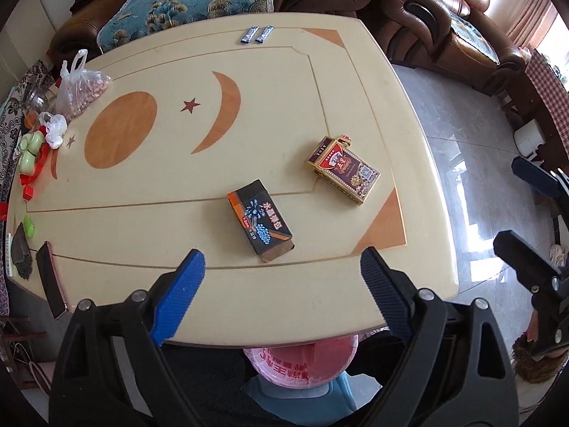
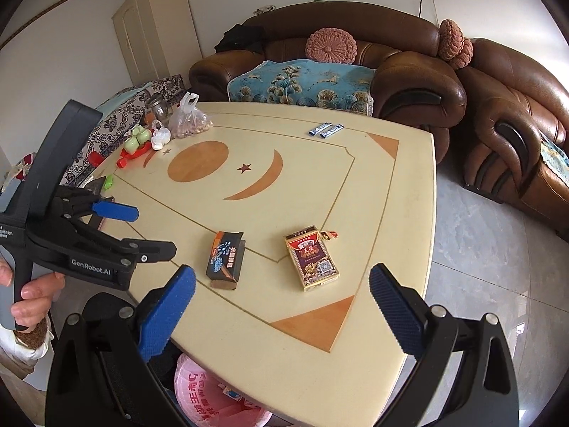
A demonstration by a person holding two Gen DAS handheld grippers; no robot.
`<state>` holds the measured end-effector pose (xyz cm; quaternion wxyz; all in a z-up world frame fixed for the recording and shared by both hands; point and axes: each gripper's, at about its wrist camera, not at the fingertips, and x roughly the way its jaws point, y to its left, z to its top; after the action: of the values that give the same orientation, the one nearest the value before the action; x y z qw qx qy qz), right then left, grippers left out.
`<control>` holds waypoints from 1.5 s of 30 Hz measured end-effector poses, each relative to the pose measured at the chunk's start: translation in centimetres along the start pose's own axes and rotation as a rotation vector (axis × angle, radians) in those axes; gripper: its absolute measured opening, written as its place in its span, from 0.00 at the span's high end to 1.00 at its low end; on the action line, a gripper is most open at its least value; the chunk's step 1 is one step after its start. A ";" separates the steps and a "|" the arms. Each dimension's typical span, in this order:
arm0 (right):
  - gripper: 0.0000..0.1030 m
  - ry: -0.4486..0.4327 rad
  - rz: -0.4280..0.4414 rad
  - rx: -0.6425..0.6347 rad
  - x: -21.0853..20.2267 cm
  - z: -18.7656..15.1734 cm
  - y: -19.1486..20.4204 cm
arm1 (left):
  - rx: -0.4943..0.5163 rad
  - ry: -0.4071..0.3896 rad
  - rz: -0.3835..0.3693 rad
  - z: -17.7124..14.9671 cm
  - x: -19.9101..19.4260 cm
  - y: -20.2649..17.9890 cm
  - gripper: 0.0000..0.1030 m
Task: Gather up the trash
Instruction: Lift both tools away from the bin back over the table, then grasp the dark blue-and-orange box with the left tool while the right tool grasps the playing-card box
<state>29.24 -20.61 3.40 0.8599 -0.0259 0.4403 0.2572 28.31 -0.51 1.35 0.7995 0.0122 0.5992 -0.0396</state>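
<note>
Left hand-held gripper [image 1: 282,270]: jaws spread wide and released, nothing between the pads; it hangs over the near edge of the desk, pointing steeply down. In the right wrist view it appears at the left, gripped by a person's hand [image 2: 30,297].
Right hand-held gripper [image 2: 282,284]: jaws spread wide, empty; it hangs over the near corner of the desk. In the left wrist view it shows at the right edge, beside the desk and over the floor.
Black box [image 1: 260,220]: flat carton with orange and blue print, lying on the desk just ahead of the left hand-held gripper; its near end flap stands open.
Red and gold pack [image 1: 343,170]: cigarette-type pack lying flat to the right of the black box, apart from it, lid flap raised at its far end.
Two blue sachets [image 1: 259,34]: side by side at the far edge of the desk, well apart from both boxes.
Desk [image 1: 320,284]: cream top with orange sun, crescent and red star inlays.
Pink bag [image 2: 209,400]: pink plastic bag with red print, open below the near desk edge, between the two hand-held grippers.
Left-side clutter: clear bag of nuts [image 1: 83,87], small white bag, green and red items, a phone [image 1: 51,279] at the near left corner.
Background: brown leather sofas [image 2: 409,82] with a blue patterned cover.
</note>
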 end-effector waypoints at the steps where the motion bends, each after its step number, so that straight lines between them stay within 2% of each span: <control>1: 0.07 0.002 -0.004 -0.004 0.4 0.3 -0.3 | -0.004 0.008 0.001 0.3 0.5 0.1 0.16; 12: 0.07 0.070 -0.020 -0.027 5.8 1.4 -2.8 | -0.043 0.090 -0.005 2.4 5.4 0.9 0.16; 19: 0.07 0.154 -0.014 -0.065 10.2 0.8 -2.7 | -0.049 0.139 0.000 2.8 8.6 1.1 0.16; 28: 0.07 0.268 -0.010 -0.126 16.7 -0.3 -2.7 | -0.085 0.174 0.057 3.5 12.6 2.1 0.16; 35: 0.07 0.347 -0.035 -0.162 21.1 -1.0 -2.8 | -0.117 0.225 0.038 3.9 15.4 3.0 0.16; 45: 0.07 0.414 -0.073 -0.212 24.7 -2.0 -2.0 | -0.124 0.273 0.025 4.3 18.2 3.6 0.16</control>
<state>40.54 -12.53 -17.26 0.7523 -0.1840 0.5766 0.2601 37.79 1.86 -15.01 0.7103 -0.0246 0.7034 0.0097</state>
